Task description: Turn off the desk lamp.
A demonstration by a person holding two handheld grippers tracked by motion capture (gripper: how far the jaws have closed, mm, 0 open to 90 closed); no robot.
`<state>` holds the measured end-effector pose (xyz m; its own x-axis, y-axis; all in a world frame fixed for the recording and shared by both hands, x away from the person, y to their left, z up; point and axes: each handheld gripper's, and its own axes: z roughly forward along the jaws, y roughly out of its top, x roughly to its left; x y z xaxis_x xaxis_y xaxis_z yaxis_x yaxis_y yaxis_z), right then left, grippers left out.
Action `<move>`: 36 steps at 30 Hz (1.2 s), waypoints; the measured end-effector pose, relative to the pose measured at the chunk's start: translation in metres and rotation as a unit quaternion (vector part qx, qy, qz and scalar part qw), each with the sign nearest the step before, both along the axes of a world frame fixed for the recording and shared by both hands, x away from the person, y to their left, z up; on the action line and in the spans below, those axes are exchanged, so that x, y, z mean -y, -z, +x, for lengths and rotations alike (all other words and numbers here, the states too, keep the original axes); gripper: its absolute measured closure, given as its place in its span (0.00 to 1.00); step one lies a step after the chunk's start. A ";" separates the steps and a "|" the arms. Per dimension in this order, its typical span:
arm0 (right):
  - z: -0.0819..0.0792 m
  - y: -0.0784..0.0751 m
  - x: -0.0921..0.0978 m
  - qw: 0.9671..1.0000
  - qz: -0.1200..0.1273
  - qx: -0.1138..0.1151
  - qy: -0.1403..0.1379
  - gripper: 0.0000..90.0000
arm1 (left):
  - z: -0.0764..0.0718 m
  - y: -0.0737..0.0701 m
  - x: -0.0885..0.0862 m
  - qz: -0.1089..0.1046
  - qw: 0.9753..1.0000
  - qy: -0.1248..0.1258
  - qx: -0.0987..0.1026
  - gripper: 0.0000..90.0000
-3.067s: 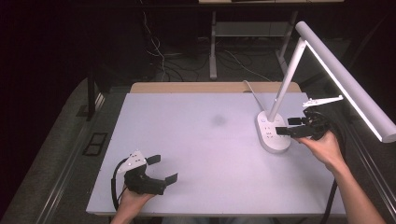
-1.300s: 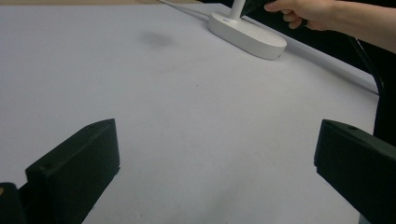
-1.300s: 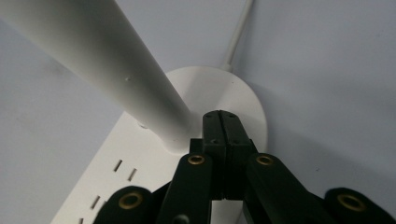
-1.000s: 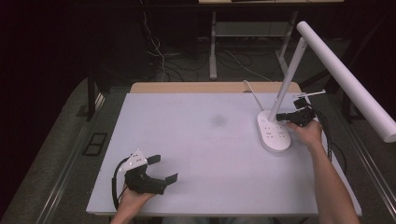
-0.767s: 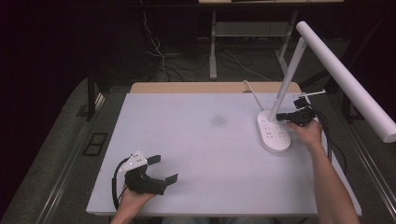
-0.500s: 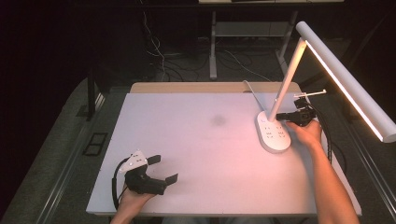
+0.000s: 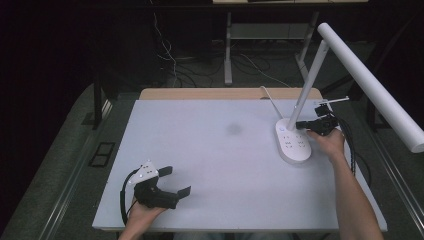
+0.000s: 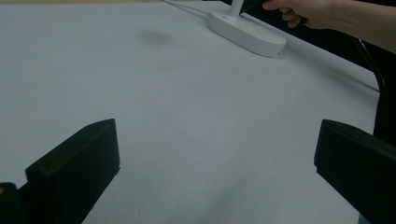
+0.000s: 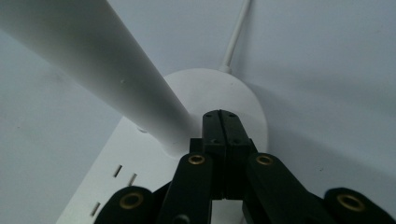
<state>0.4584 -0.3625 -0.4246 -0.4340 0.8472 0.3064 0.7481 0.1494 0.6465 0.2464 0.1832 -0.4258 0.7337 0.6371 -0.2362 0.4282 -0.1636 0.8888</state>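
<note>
Nearest the person, the left hand-held gripper [image 7: 172,182] rests on the near left part of the white table [image 7: 210,165], its two black jaws spread wide with nothing between them (its own view shows bare tabletop in the gap). Farther off, at the right side of the table, stands the white desk lamp [image 7: 295,142]: an oval base with small markings on top, a slanted stem [image 7: 310,85] rising from the back of the base, and a long white tube head [image 7: 372,87] reaching out over the right edge, unlit. The right hand-held gripper [image 7: 299,124] is held at the foot of that stem, its jaws pressed together with nothing pinched between them; in the right gripper view the closed tips [image 9: 220,122] sit over the base right beside the stem, and whether they touch the base cannot be told. Behind the base a white cord [image 7: 267,97] runs toward the far edge of the table.
</note>
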 end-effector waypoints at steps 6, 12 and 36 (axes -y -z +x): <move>-0.001 0.001 0.000 1.000 0.006 0.000 0.006 1.00 | 0.000 0.000 -0.001 0.000 1.000 0.001 0.000 0.00; -0.001 0.000 -0.002 1.000 -0.001 0.000 0.007 1.00 | 0.000 0.000 -0.001 0.000 1.000 0.000 -0.001 0.00; -0.003 0.001 -0.003 1.000 -0.002 0.005 0.014 1.00 | -0.001 0.000 -0.001 0.001 1.000 -0.002 0.000 0.00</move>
